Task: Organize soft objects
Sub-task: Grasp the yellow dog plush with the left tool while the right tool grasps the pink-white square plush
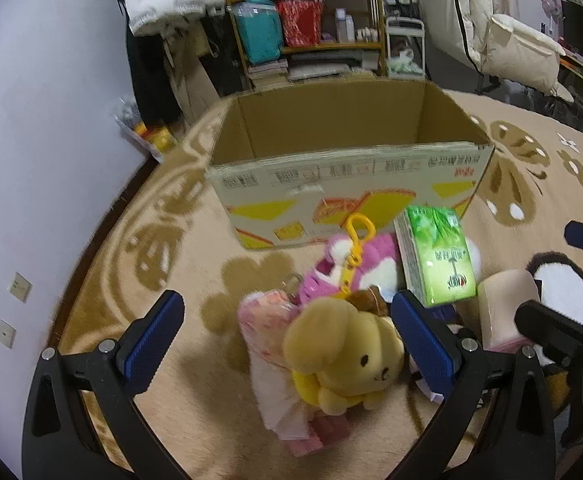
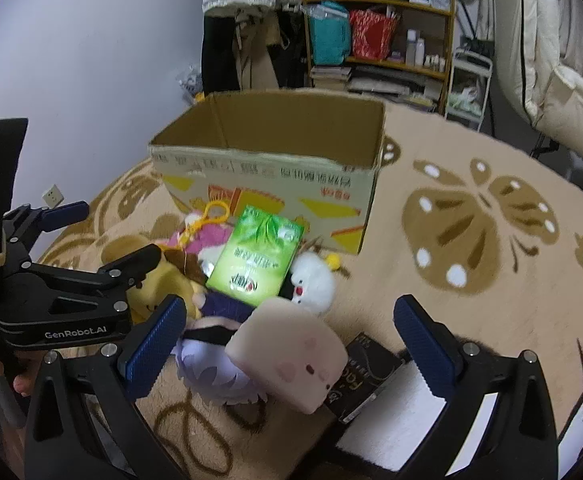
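An open cardboard box (image 1: 343, 184) stands on the carpet beyond a pile of soft things, and shows in the right wrist view (image 2: 275, 184) too. My left gripper (image 1: 287, 340) is open above a yellow plush dog (image 1: 351, 356) lying on a pink cloth (image 1: 275, 384). Behind it lie a pink plush with a yellow clip (image 1: 355, 264) and a green tissue pack (image 1: 439, 256). My right gripper (image 2: 291, 344) is open over a pale pink block plush (image 2: 291, 352). A white plush (image 2: 311, 280) and the green tissue pack (image 2: 259, 256) lie beyond it.
A beige patterned carpet (image 2: 471, 240) covers the floor. A black box (image 2: 367, 376) and a white sheet (image 2: 403, 416) lie near the right gripper. A shelf (image 1: 311, 28) with bags and books stands behind, a white wall (image 1: 51, 120) at left.
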Tool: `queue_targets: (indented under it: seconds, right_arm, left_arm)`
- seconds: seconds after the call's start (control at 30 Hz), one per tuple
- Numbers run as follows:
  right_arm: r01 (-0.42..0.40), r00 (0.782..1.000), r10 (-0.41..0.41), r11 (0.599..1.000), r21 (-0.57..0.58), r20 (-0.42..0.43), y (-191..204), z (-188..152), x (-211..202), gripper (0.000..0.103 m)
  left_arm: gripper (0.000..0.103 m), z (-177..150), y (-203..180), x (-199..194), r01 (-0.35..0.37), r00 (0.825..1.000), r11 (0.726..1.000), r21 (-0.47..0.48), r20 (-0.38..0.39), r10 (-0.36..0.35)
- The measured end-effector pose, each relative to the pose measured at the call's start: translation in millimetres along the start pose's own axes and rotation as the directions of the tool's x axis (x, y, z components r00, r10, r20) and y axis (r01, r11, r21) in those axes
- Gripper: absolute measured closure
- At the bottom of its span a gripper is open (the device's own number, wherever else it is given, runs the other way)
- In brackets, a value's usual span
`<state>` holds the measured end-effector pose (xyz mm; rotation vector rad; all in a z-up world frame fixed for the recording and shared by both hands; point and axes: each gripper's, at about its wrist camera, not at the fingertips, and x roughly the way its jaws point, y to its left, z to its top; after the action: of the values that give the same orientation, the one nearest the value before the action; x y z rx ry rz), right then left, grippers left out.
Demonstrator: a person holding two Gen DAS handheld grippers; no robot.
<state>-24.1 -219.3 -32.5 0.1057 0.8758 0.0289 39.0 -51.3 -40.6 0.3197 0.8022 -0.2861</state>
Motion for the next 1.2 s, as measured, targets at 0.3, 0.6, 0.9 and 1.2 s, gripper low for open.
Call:
queue_targets:
  seconds: [0.3, 0.6, 0.9, 1.2]
  right_arm:
    - [-0.023, 0.997, 0.025, 0.999, 0.023, -0.068, -6.2, -2.3, 18.6, 0.000]
    - [-0.049, 0.986, 0.058, 0.997, 0.064, -0.155, -14.5, -8.7, 36.5, 0.011]
    - [-0.100, 0.976, 0.113, 0.992, 0.082, -0.184, -15.8, -9.1, 43.0, 0.034]
    - [-0.121, 0.976, 0.132, 0.990, 0.075, -0.170, -14.8, -5.9, 38.7, 0.049]
  left_arm:
    - [0.001, -7.0, -8.9, 26.3, 0.062, 0.993, 0.998, 0.004, -0.104, -0.062]
    - [0.003, -13.8, -18.5, 34.2, 0.053, 0.989, 0.998, 0.034, -0.142, -0.048]
    - [0.032, -17.7, -20.6, 33.2, 0.065, 0.990, 0.998, 0.026, -0.131, -0.061]
    - [0.054, -19.7, -18.7, 23.8, 0.152, 0.981, 0.988, -0.024, -0.120, -0.153]
